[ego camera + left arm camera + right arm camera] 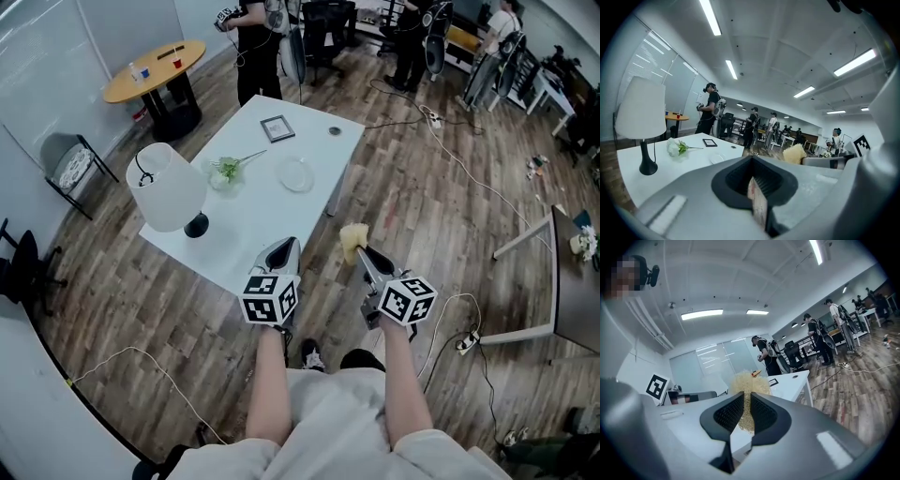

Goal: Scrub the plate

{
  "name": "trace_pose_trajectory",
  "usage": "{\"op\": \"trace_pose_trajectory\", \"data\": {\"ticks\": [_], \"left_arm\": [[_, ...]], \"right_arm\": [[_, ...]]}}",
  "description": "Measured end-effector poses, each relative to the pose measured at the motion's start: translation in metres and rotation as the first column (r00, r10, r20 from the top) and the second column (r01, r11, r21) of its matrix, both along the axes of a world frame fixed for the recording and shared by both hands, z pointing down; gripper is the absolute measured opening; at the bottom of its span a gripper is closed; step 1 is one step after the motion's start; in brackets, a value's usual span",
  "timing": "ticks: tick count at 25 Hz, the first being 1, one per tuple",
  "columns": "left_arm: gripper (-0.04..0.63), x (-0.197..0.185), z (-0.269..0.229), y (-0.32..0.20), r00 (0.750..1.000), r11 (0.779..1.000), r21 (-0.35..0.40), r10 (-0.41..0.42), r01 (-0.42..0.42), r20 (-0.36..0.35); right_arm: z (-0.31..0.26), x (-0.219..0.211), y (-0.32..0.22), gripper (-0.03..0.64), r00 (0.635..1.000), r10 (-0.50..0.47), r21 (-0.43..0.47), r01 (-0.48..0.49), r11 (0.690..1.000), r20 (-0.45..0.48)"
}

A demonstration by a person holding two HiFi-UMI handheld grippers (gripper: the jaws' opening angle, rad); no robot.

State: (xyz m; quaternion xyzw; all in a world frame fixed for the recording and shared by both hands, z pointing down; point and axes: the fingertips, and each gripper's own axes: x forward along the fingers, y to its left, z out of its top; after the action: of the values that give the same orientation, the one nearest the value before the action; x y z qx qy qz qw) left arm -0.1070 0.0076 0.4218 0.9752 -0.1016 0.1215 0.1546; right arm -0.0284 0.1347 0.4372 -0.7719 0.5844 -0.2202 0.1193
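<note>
Two grippers hover at the near edge of the white table (246,228). The right gripper (746,414) is clamped on a yellow fibrous scrubber (749,384). The left gripper (757,190) has its jaws together and holds nothing. The clear plate (296,174) lies well ahead on the table, near a white flower (225,170). To scrub well, I think one should come closer, lay the scrubber flat on the plate, and steady the rim with the left gripper, because such a plate probably slides.

Yellow scrubber (352,238), white table (255,217)
</note>
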Motion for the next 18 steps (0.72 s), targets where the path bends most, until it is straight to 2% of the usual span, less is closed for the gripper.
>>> {"op": "trace_pose_trajectory", "data": {"ticks": [8, 11, 18], "left_arm": [[0.0, 0.019, 0.033, 0.0, 0.999, 0.999, -0.03, 0.028, -0.027, 0.043], [0.0, 0.032, 0.038, 0.007, 0.996, 0.998, -0.022, 0.064, -0.063, 0.059], [0.0, 0.056, 0.031, -0.003, 0.993, 0.997, 0.022, 0.072, -0.075, 0.088]], "right_arm": [[0.026, 0.009, 0.014, 0.069, 0.998, 0.068, -0.039, -0.068, 0.997, 0.015], [0.032, 0.021, 0.02, 0.067, 0.994, 0.106, -0.037, -0.105, 0.994, 0.025], [0.027, 0.048, 0.002, 0.067, 0.995, 0.098, -0.032, -0.098, 0.995, 0.009]]}}
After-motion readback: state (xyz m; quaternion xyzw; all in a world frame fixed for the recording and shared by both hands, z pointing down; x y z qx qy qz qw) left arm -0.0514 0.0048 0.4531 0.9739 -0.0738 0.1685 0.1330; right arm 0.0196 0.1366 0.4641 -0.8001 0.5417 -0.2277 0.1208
